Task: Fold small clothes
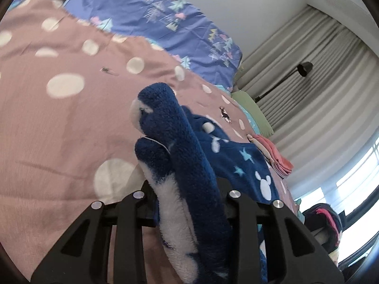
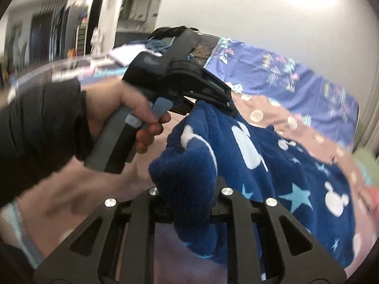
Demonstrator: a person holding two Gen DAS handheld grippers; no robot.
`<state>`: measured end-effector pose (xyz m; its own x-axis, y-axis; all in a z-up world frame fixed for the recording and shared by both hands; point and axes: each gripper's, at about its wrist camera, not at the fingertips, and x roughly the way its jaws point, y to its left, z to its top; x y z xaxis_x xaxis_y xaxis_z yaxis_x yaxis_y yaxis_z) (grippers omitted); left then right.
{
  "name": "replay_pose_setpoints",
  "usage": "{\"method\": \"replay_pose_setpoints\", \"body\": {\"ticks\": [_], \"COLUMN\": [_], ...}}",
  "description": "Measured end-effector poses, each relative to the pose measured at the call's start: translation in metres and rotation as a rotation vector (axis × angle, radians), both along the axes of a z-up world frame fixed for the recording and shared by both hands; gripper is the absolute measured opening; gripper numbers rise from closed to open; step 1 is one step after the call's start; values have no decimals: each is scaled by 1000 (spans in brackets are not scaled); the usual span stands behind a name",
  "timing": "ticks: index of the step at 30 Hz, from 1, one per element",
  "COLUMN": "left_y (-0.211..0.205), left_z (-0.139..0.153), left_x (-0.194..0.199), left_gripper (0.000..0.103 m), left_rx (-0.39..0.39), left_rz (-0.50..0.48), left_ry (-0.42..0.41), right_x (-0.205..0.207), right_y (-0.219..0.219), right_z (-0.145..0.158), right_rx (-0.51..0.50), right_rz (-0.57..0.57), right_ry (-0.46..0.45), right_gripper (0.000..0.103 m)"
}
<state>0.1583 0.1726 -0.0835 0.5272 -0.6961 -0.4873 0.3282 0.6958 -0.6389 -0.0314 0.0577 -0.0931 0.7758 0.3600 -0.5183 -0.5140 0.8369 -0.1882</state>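
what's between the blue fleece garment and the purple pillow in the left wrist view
In the left wrist view, only bare pink polka-dot bedspread lies between the blue fleece garment and the purple pillow.

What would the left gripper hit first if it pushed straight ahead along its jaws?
Nothing new at first: the left gripper is already shut on the blue fleece garment, which bunches ahead of the jaws. Beyond that fabric, probably the pink polka-dot bedspread, though the fisheye view leaves depth uncertain.
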Motion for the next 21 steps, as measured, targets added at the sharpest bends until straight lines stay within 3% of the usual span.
{"method": "replay_pose_setpoints", "body": {"ticks": [14, 21], "left_y": [-66, -135], "left_z": [57, 81], "left_x": [-5, 4], "left_gripper": [32, 32], "left_rx": [54, 122], "left_rz": [-25, -67], "left_ry": [-67, -90], "right_x": [4, 13], "right_y": [-95, -168], "right_z": [49, 57], "right_rx": [288, 475], "right_rz": [-39, -78], "right_ry": [50, 91], "right_gripper": [17, 17]}}
